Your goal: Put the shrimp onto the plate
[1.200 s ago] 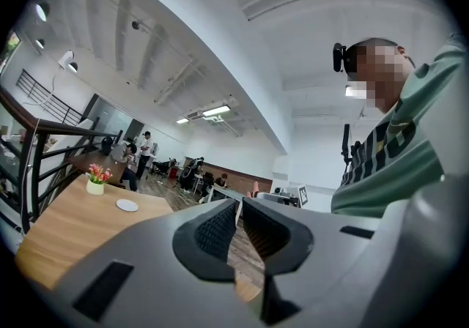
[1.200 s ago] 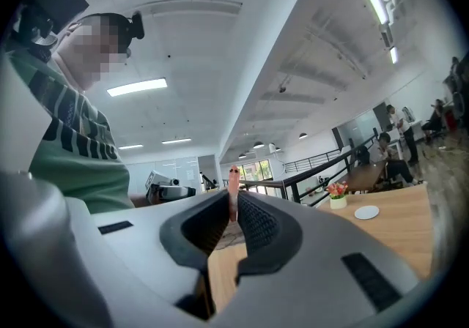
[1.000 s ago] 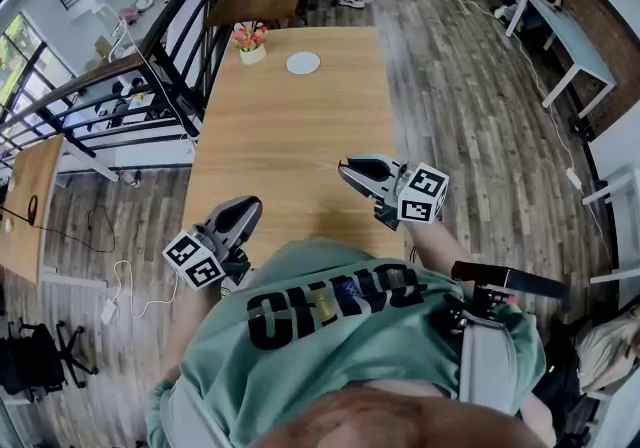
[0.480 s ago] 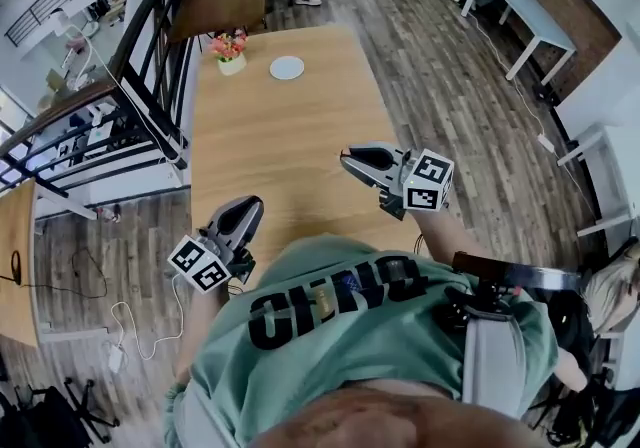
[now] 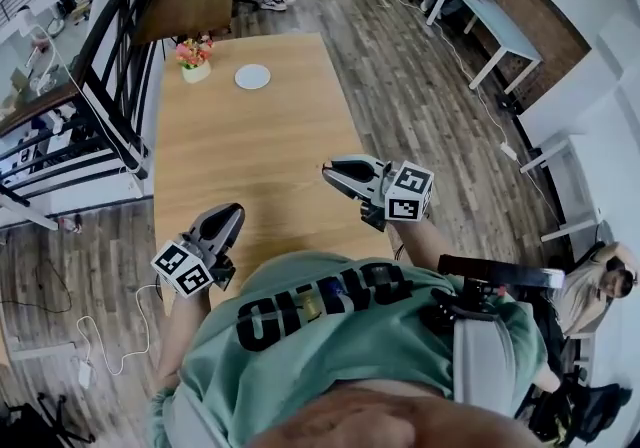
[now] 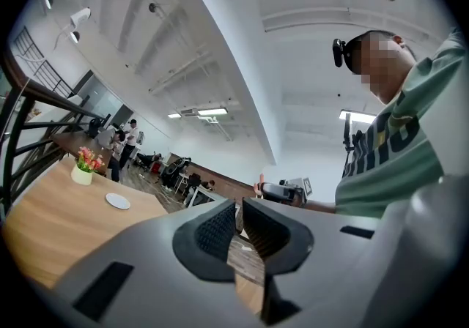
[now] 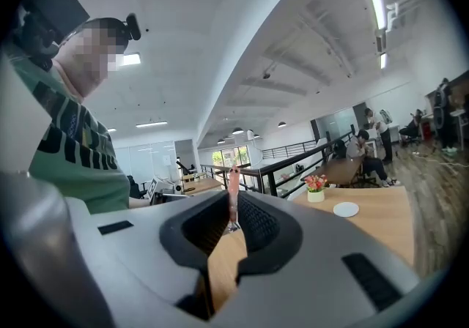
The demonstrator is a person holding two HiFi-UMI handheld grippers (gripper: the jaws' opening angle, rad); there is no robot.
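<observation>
A thin pink shrimp [image 7: 233, 186] stands upright between the pads of my right gripper [image 7: 233, 202], which is shut on it. In the head view that right gripper [image 5: 328, 172] hovers over the near right part of the wooden table [image 5: 250, 151], pointing left. The small white plate [image 5: 252, 77] lies empty at the table's far end, well away from both grippers; the same plate [image 7: 345, 209] shows ahead to the right of the shrimp. My left gripper [image 5: 234, 209] hangs at the table's near left corner. Its jaws stand a narrow slit apart with nothing between them [image 6: 239, 206].
A white pot of pink flowers [image 5: 194, 58] stands left of the plate at the far end. A black railing [image 5: 110, 56] runs along the table's left side. Wood floor, other tables and seated people lie to the right and behind.
In the head view the table has shifted left. The left gripper has sunk toward the near left corner, and the right gripper has drifted a little left.
</observation>
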